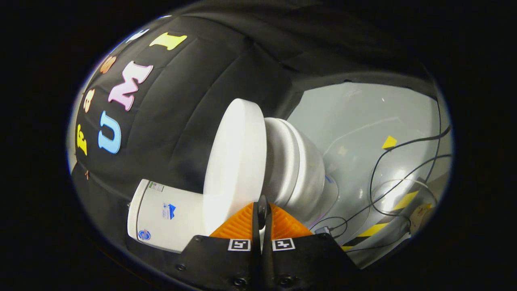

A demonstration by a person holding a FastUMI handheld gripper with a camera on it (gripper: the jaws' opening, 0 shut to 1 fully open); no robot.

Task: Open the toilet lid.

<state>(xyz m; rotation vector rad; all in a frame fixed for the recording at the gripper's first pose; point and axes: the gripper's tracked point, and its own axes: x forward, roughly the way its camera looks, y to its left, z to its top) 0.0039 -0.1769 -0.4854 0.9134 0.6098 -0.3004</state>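
— What are the fingers doing?

— The gripper [262, 210] has its two fingers drawn close together, only a thin slit left between the tips. Whether they pinch anything in that slit cannot be told; the tips sit right at the lower edge of the toilet lid [236, 161].

— And the lid itself?

— It is a thick, white, rounded slab with a smooth, plain face and a blunt rim. It is lifted away from the seat [284, 157], so a wedge of gap opens between the two, narrowing toward the fingers. The whole view is tilted, so the toilet appears lying over on its side.

— What lies beyond the lid?

— To one side the white tank [169, 214], with small stickers on its face, touches the lid's hinge end. To the other side the seat rests on the white bowl [309, 173], which swells out and then tapers to its base.

— And farther out?

— The bowl stands on a pale grey floor [355, 117]. Black cables [404, 145] loop across it, near yellow-and-black striped tape [387, 218]. Behind the toilet hangs the black cloth wall [194, 97].
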